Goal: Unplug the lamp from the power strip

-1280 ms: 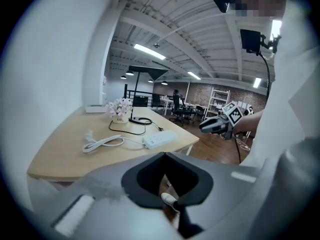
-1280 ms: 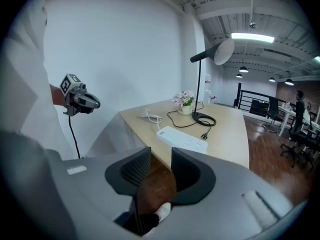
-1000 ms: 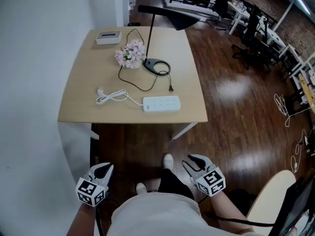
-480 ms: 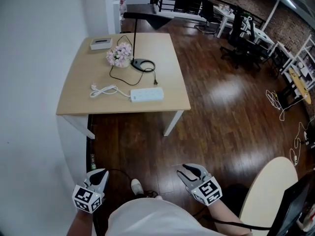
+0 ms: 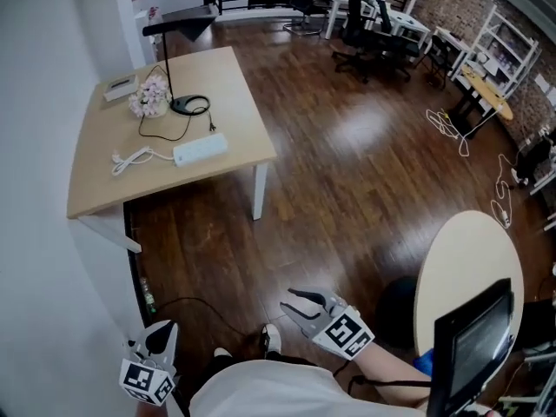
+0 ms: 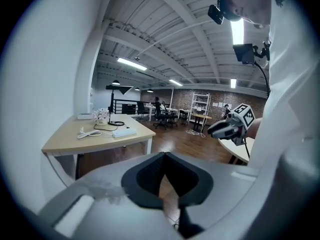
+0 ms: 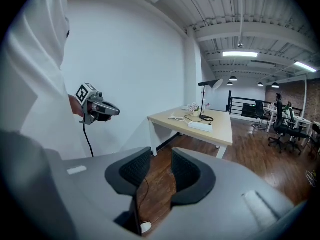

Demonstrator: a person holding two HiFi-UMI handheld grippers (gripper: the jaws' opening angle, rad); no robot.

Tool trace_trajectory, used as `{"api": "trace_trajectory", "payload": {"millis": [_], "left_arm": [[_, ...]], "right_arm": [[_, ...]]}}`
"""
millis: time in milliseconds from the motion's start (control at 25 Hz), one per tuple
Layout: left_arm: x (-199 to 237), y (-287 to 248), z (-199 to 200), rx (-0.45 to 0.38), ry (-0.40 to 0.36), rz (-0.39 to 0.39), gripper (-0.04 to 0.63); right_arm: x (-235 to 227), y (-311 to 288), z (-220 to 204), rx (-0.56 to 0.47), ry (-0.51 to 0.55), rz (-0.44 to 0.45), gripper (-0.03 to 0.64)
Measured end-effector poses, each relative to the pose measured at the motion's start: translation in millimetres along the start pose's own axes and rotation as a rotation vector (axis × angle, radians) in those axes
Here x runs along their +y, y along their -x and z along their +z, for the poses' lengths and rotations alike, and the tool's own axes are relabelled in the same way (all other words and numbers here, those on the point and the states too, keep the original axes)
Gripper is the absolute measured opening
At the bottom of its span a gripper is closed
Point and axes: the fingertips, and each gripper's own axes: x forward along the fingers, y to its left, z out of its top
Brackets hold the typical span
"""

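Observation:
The black desk lamp [image 5: 189, 105] stands at the back of the wooden table [image 5: 234, 85], far up and to the left. Its black cord ends in a plug [image 5: 213, 128] lying on the tabletop, apart from the white power strip [image 5: 200, 148]. Both grippers hang low beside the person's body, well away from the table. The left gripper [image 5: 161, 341] is shut and holds nothing. The right gripper [image 5: 297, 302] is open and empty. The left gripper view shows the strip [image 6: 124, 132] on the distant table, and the right gripper view shows it [image 7: 200, 126] too.
On the table are pink flowers [image 5: 149, 101], a white box [image 5: 120, 87] and the strip's coiled white cable [image 5: 132, 156]. A round table [image 5: 469, 268] with a monitor [image 5: 473, 346] stands at the right. A black cable [image 5: 187, 307] lies on the wooden floor. Office chairs [image 5: 373, 33] are far behind.
The person has backed away and turned right, so the table has shrunk towards the upper left. Both grippers stay low by the body. The round table now shows more.

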Motion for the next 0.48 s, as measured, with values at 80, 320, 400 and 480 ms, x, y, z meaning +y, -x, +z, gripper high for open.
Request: {"api": "trace_trajectory", "payload": {"millis": [80, 320, 400, 480], "left_arm": [[-7, 4, 0, -0.009, -0.025, -0.028, 0.005], [-8, 36, 7, -0.040, -0.068, -0.098, 0.005], [1, 51, 3, -0.044, -0.064, -0.083, 0.005], [7, 63, -8, -0.043, -0.060, -0.075, 0.005]], "right_arm": [[12, 2, 6, -0.036, -0.005, -0.013, 0.132], [59, 2, 28, -0.065, -0.003, -0.045, 0.132], [73, -6, 36, -0.071, 0.006, -0.034, 0.132], [85, -11, 43, -0.079, 0.012, -0.029, 0.132]]}}
